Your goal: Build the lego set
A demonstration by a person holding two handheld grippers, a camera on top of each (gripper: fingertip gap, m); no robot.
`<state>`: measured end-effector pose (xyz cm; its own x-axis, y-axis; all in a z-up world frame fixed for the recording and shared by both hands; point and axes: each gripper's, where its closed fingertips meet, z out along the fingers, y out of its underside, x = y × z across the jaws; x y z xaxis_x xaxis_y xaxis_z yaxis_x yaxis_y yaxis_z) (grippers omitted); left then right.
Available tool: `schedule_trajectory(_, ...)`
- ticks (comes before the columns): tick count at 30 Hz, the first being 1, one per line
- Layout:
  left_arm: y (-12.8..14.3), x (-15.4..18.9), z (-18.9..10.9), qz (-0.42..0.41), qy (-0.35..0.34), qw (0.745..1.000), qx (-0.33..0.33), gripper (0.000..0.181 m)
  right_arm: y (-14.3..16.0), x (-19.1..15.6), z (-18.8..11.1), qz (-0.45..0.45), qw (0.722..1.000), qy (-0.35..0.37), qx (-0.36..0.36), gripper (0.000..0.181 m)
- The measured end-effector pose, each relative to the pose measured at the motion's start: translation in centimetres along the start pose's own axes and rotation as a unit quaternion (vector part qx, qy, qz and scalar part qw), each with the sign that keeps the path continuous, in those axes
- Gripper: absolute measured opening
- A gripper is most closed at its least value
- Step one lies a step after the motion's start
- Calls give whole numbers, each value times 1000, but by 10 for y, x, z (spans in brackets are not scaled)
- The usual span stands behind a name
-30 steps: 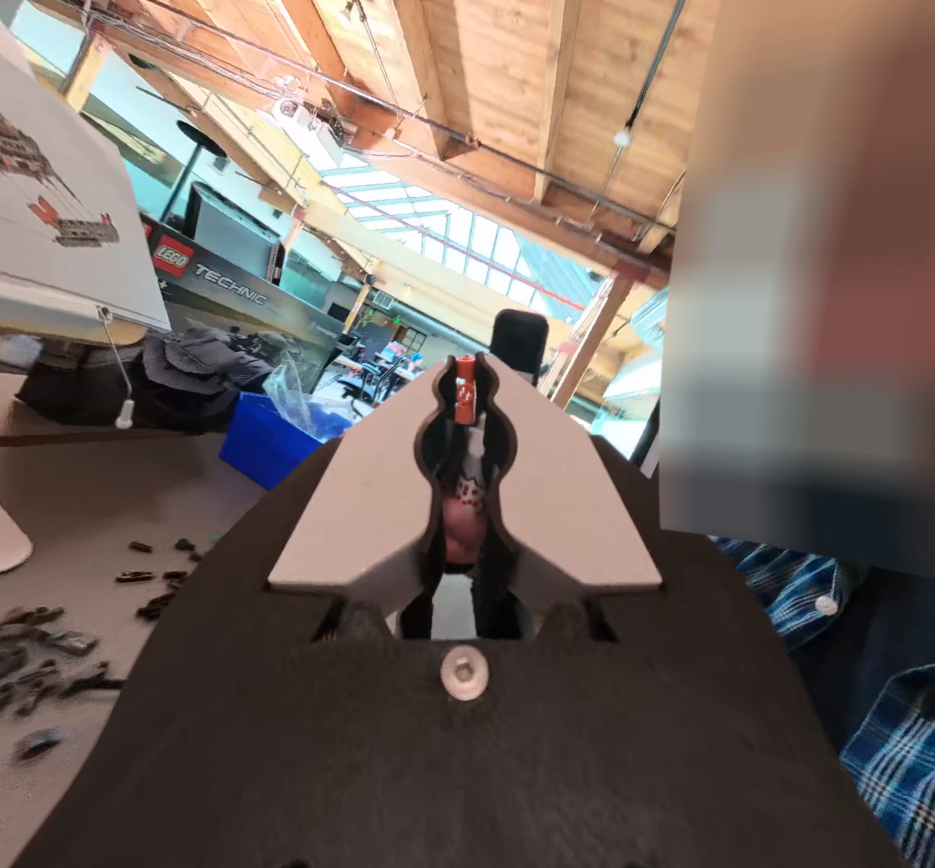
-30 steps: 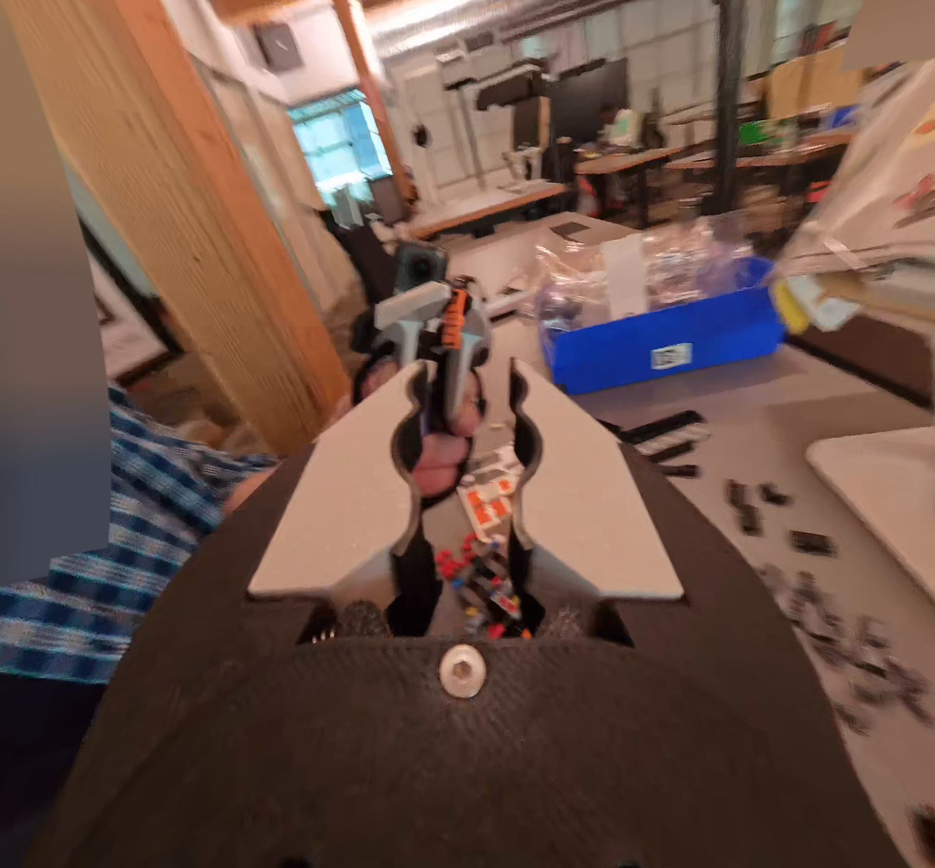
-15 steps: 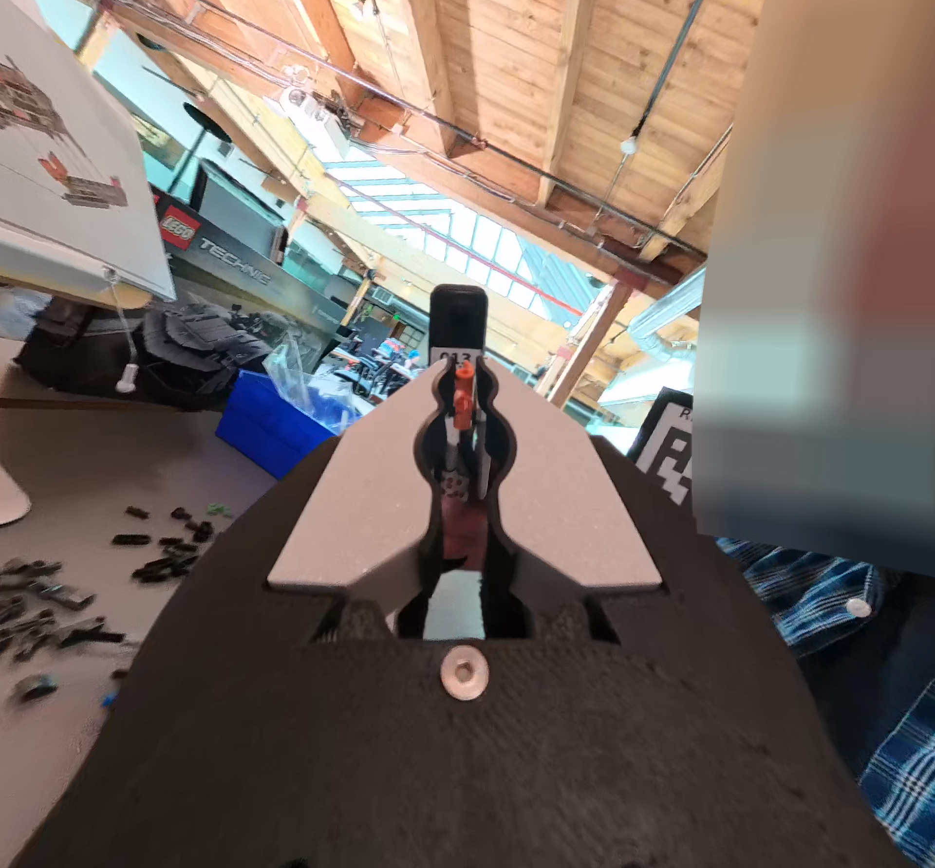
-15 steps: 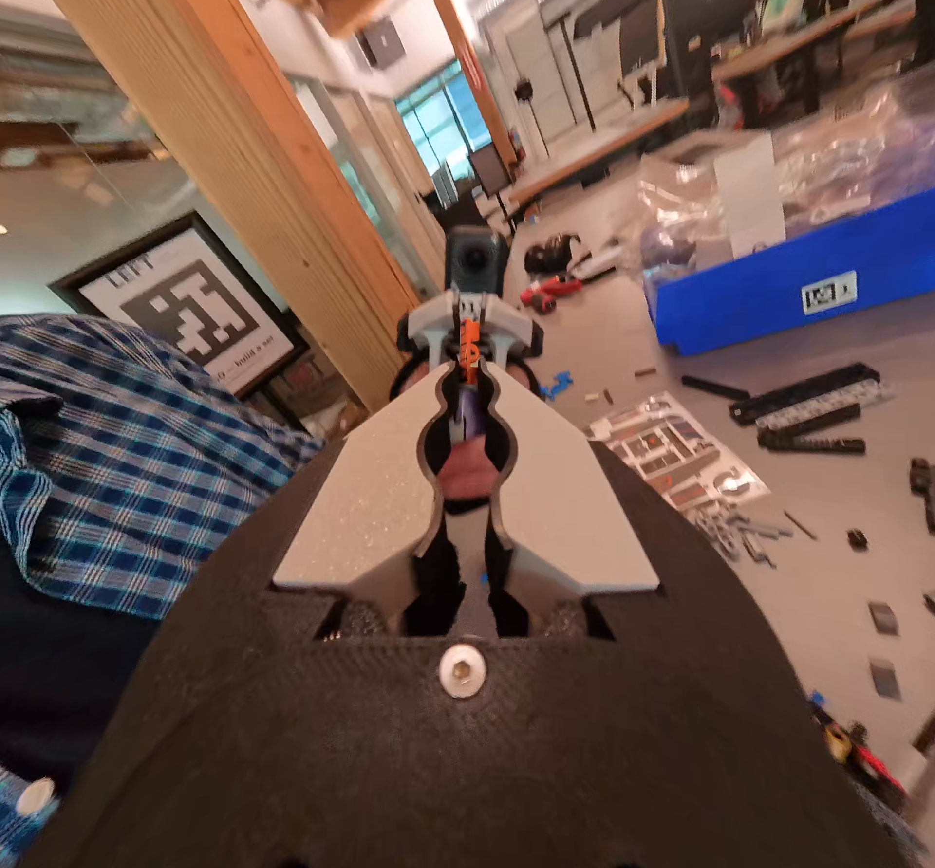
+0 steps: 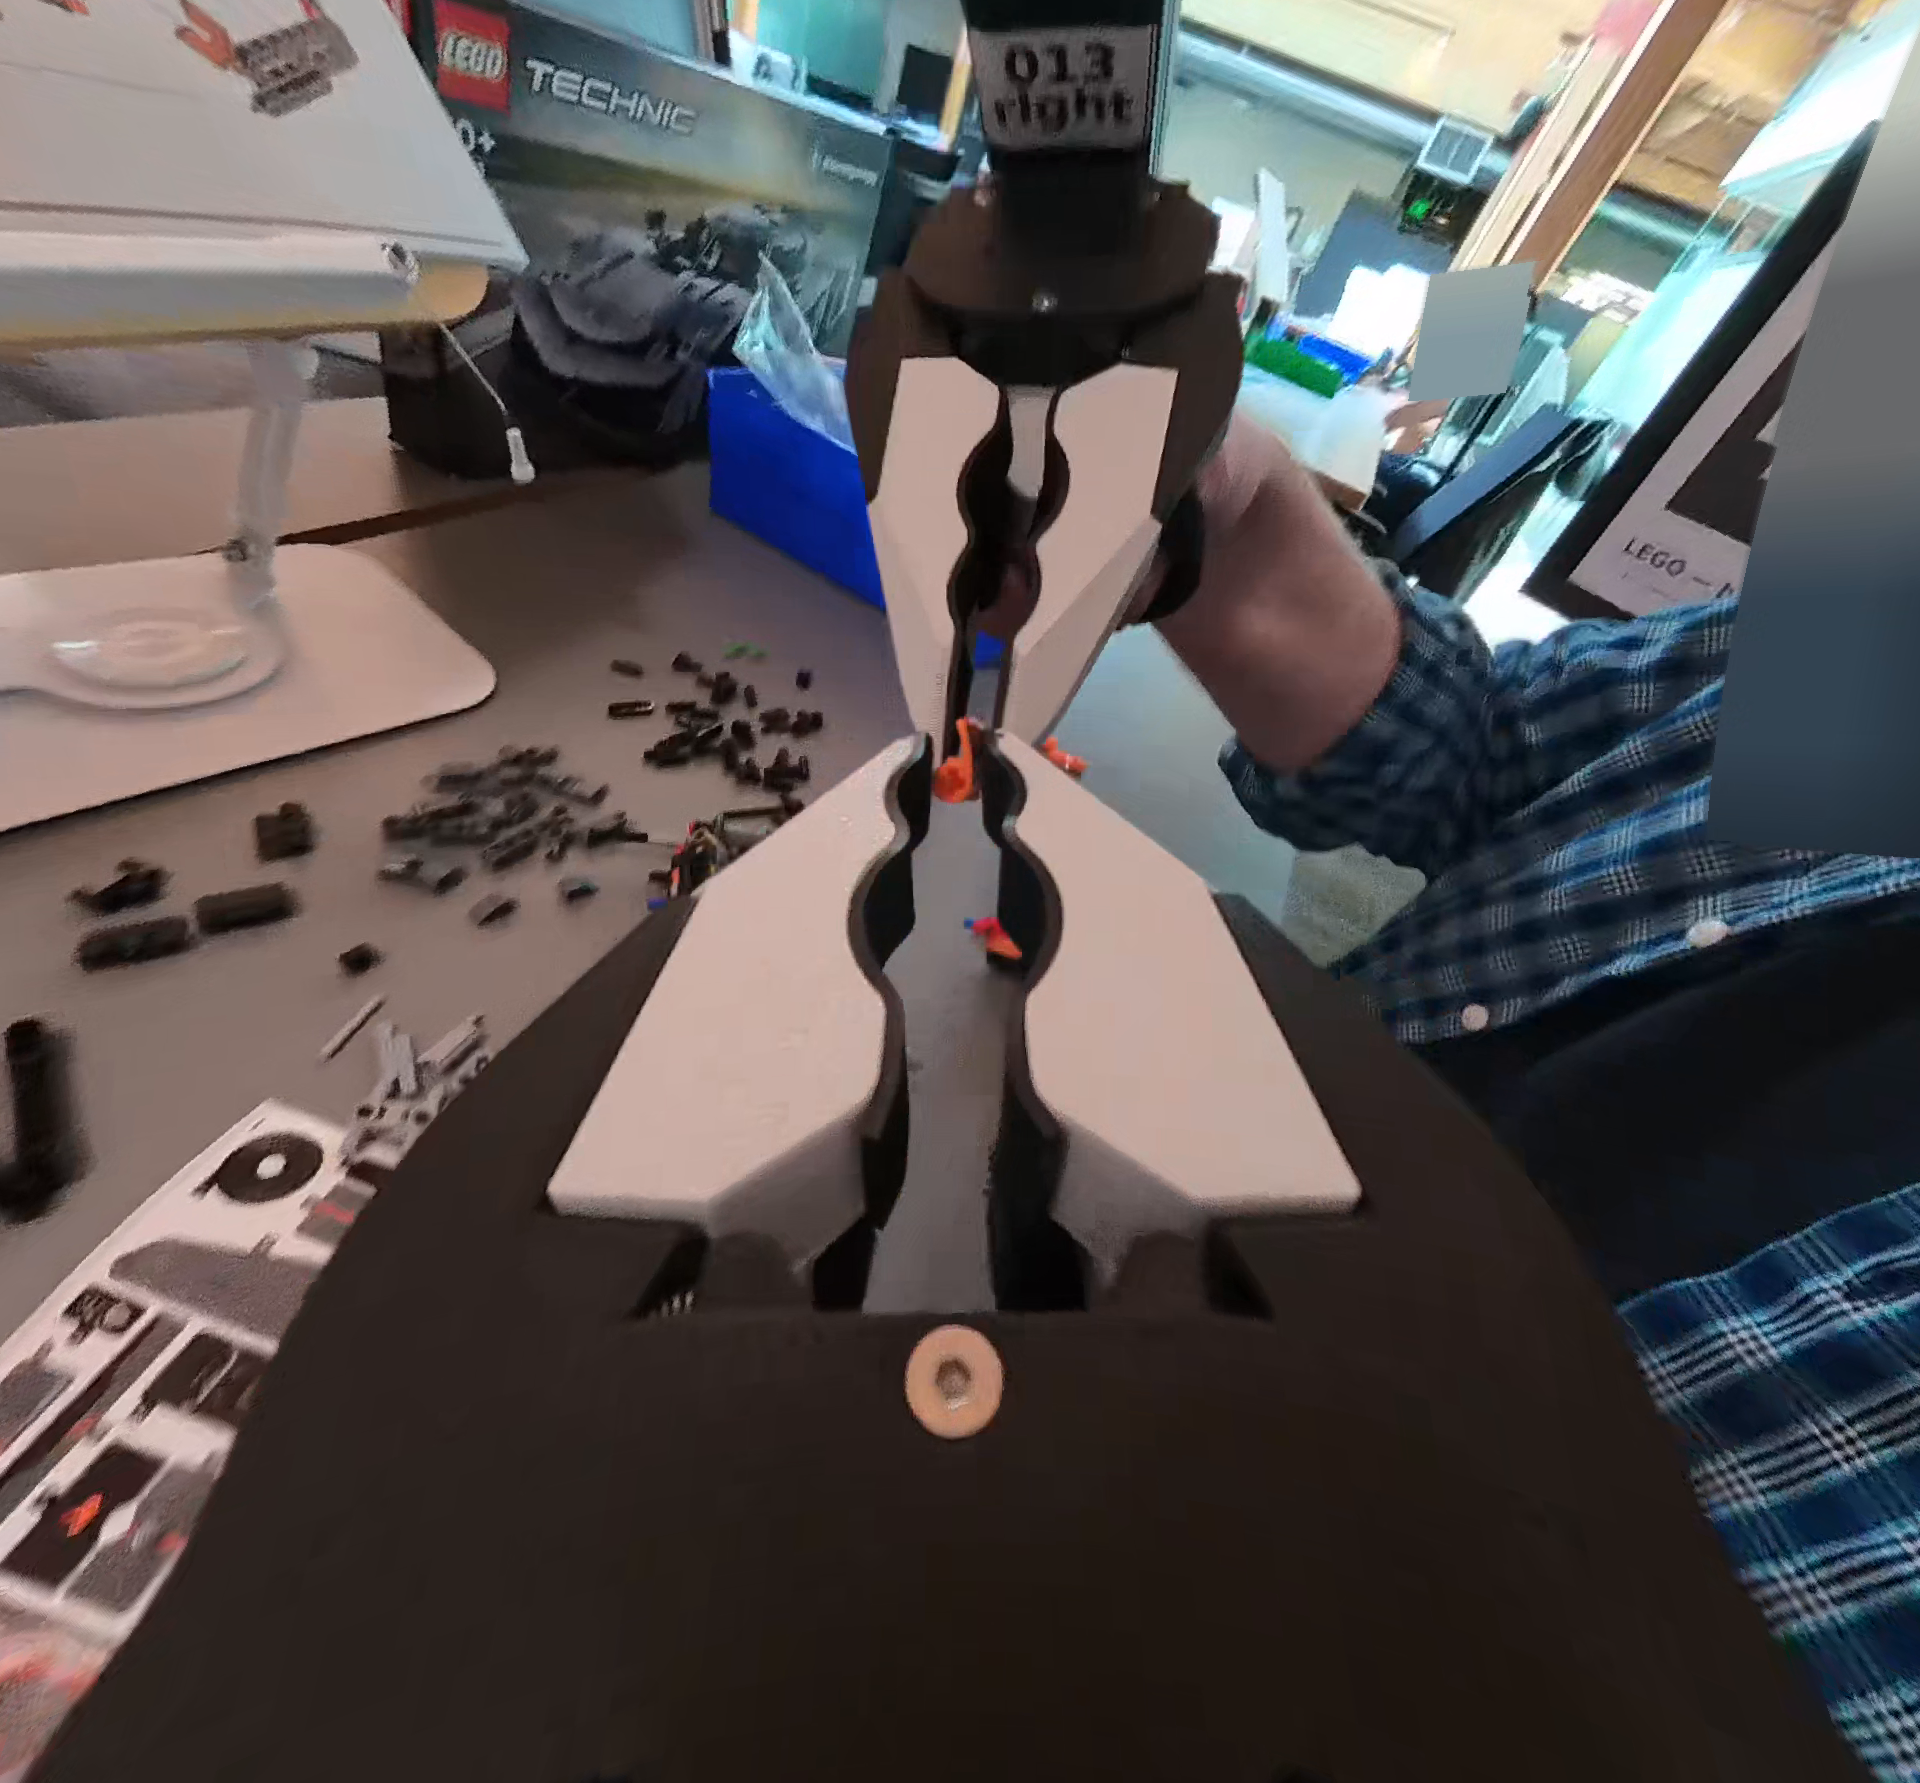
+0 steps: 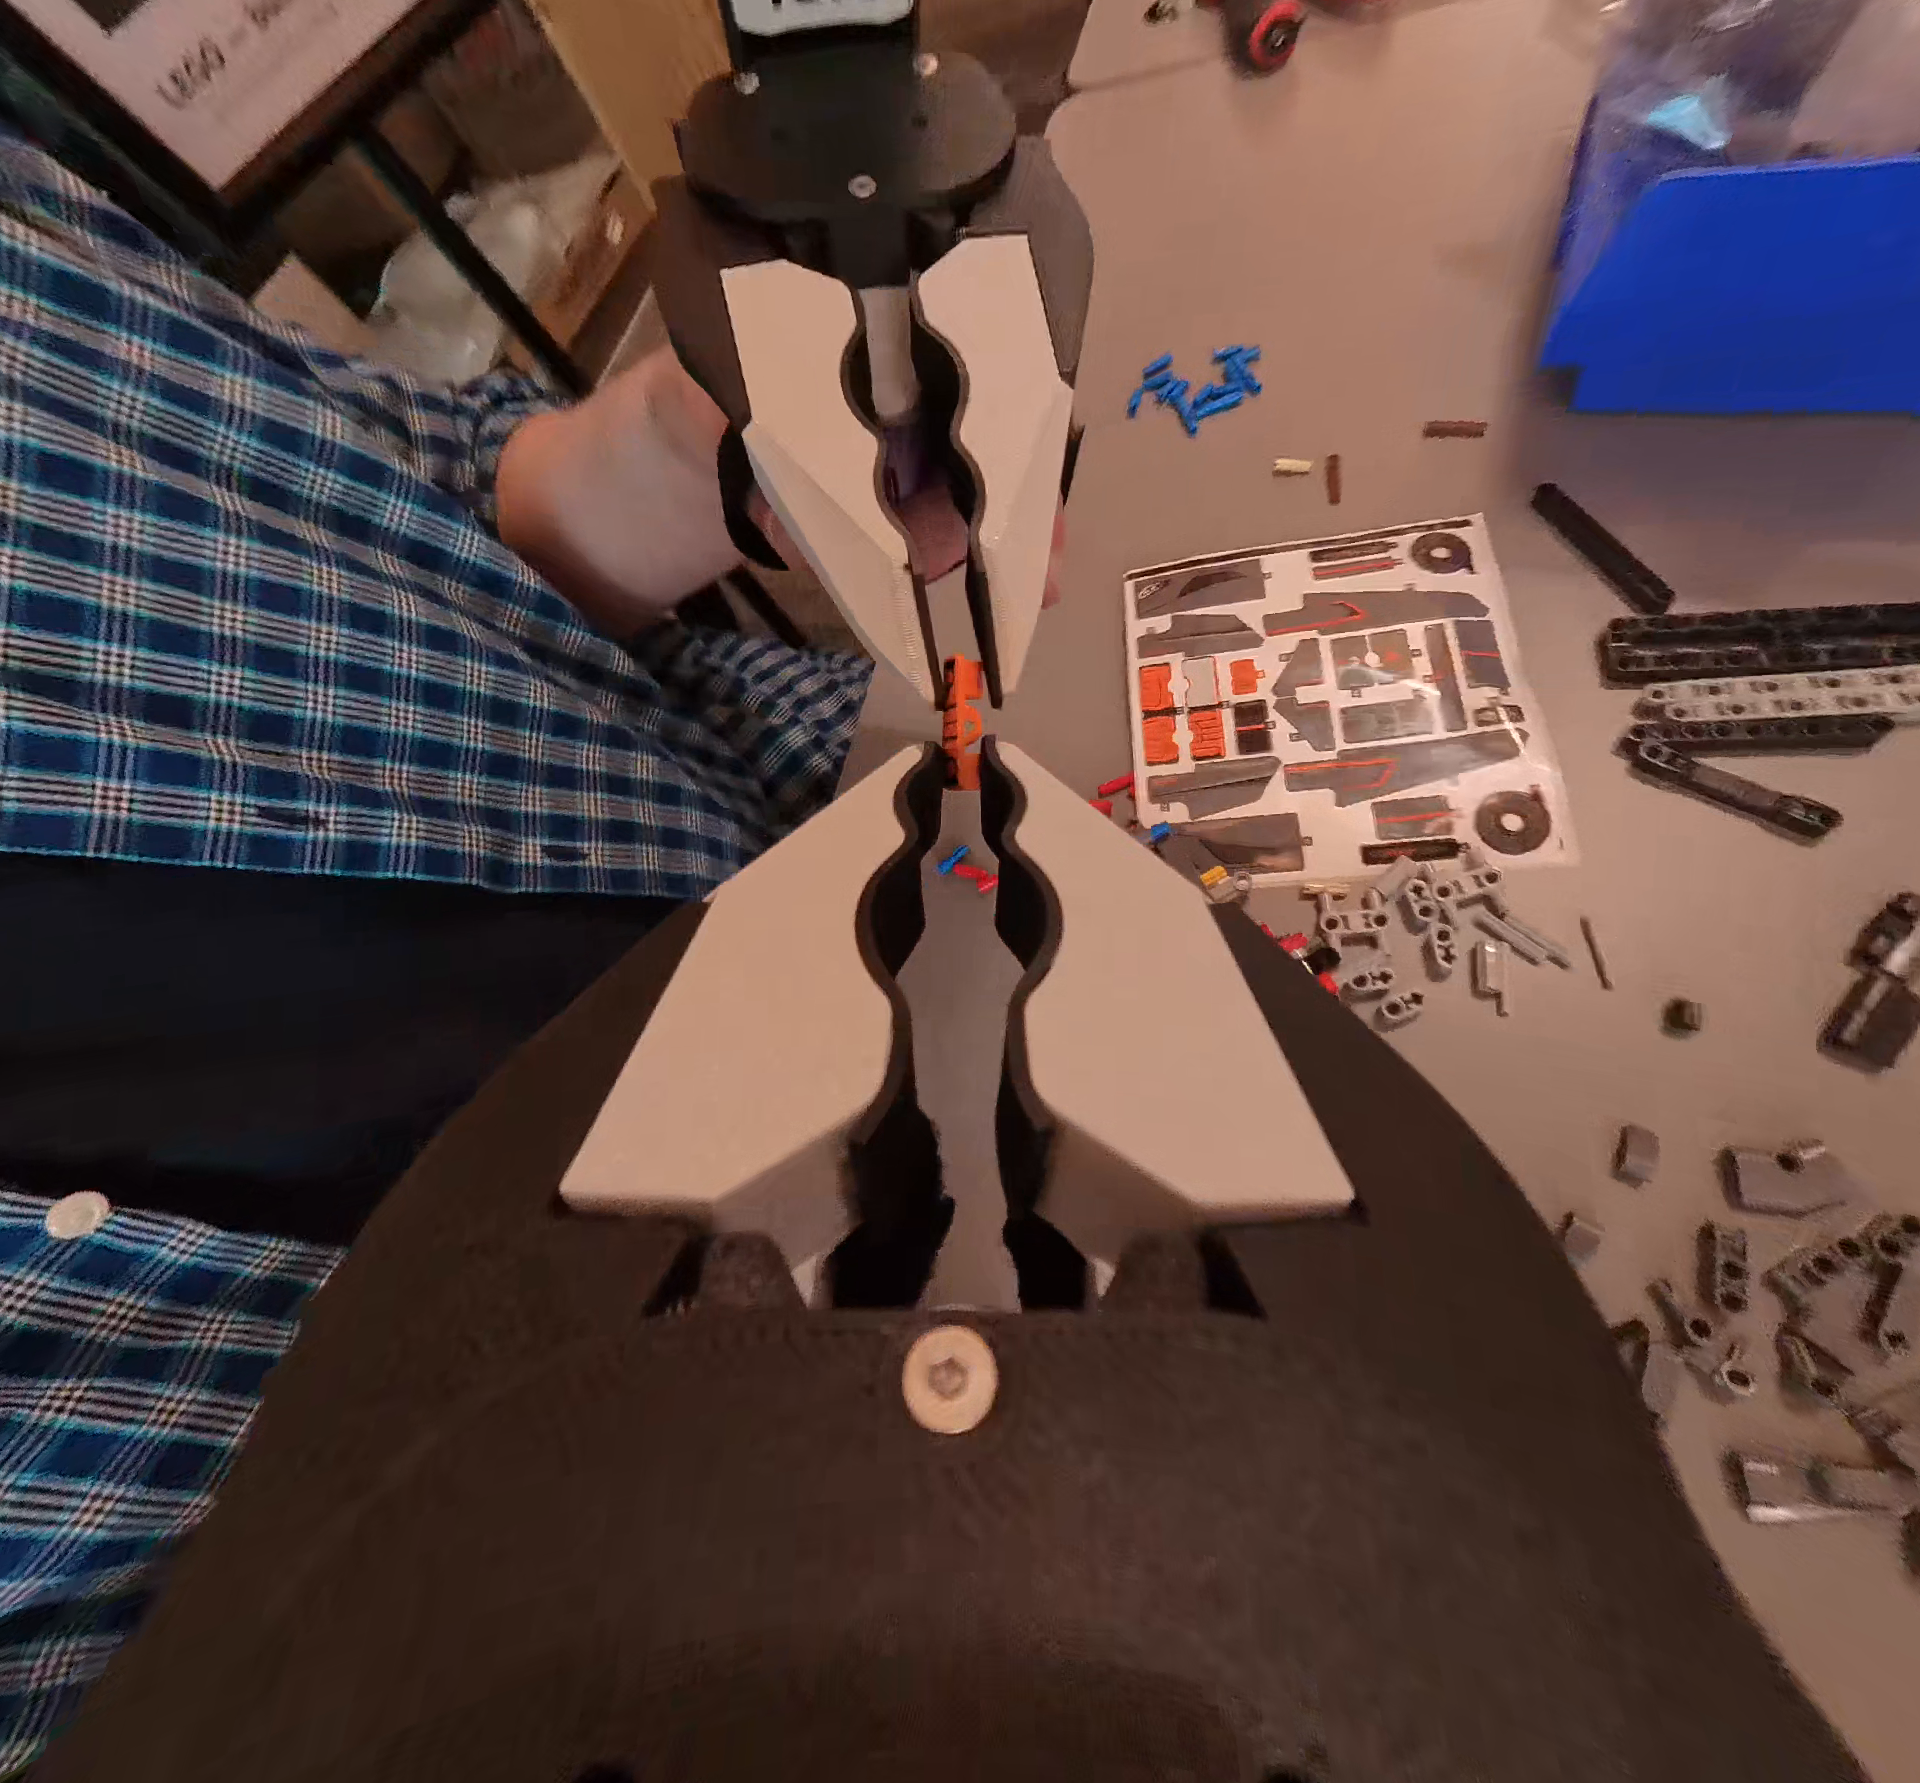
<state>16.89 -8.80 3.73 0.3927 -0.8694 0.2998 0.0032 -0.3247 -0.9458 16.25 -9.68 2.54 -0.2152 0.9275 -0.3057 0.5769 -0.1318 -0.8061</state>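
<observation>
Orange lego piece pinched tip-to-tip, left gripper fingers, right gripper fingers, both closed on it

Tip to tip, your left tool and right tool block each other; bare bench lies beyond the sticker sheet, grey pieces crowd your right
</observation>
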Motion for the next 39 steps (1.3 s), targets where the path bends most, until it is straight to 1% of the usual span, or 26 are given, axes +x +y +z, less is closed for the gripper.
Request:
schedule_trajectory(4, 17, 0, -21, -22, -25, 999, -16, 7, 0, -3, 26, -16, 999, -23, -46, 4)
schedule_trajectory(6, 22, -3, -38, -62, -45, 997, 6, 6, -7, -3, 42, -12, 998, -35, -40, 5)
schedule_trajectory(9, 42, -11, -68, -140, -75, 987, 26, 4, -5, 6, 70, -17, 998, -16, -55, 13)
schedule_trajectory(12, 78, -30, -99, -219, -145, 964, 34, 4, 1, 11, 91, -19, 997, -12, -73, 13)
schedule_trajectory(14, 109, -39, -116, -270, -180, 945, 35, 4, 4, 6, 100, -23, 996, -25, -77, 8)
schedule_trajectory(16, 138, -44, -127, -313, -199, 928, 31, 4, 7, 2, 105, -26, 996, -30, -83, 7)
schedule_trajectory(17, 149, -47, -130, -320, -215, 922, 28, 4, 8, 2, 107, -27, 996, -32, -84, 6)
schedule_trajectory(19, 166, -53, -135, -309, -249, 918, 7, 4, 8, -1, 109, -23, 995, -40, -84, 6)
schedule_trajectory(21, 178, -59, -137, -298, -269, 916, -8, 4, 8, -2, 111, -25, 995, -40, -84, 5)
schedule_trajectory(25, 179, -63, -142, -275, -286, 918, -6, 12, 9, -1, 110, -24, 995, -35, -86, 4)
schedule_trajectory(27, 180, -60, -144, -267, -282, 921, -12, 16, 9, 0, 107, -25, 996, -28, -84, 4)
schedule_trajectory(29, 177, -59, -152, -253, -292, 922, -4, 19, 11, 1, 103, -27, 996, -17, -83, 4)
schedule_trajectory(30, 180, -58, -155, -248, -299, 921, -15, 20, 12, 1, 101, -28, 996, -13, -83, 4)
schedule_trajectory(32, 179, -55, -156, -195, -324, 925, -42, 21, 14, -2, 98, -30, 997, -12, -76, 4)
schedule_trajectory(35, 181, -53, -145, -130, -348, 922, -103, 25, 18, -5, 96, -35, 997, -7, -73, 4)
schedule_trajectory(37, 185, -57, -140, -80, -372, 913, -146, 26, 21, -5, 98, -42, 996, 2, -76, 5)
schedule_trajectory(39, 200, -62, -139, -63, -387, 898, -200, 28, 24, -6, 102, -54, 995, 10, -79, 10)
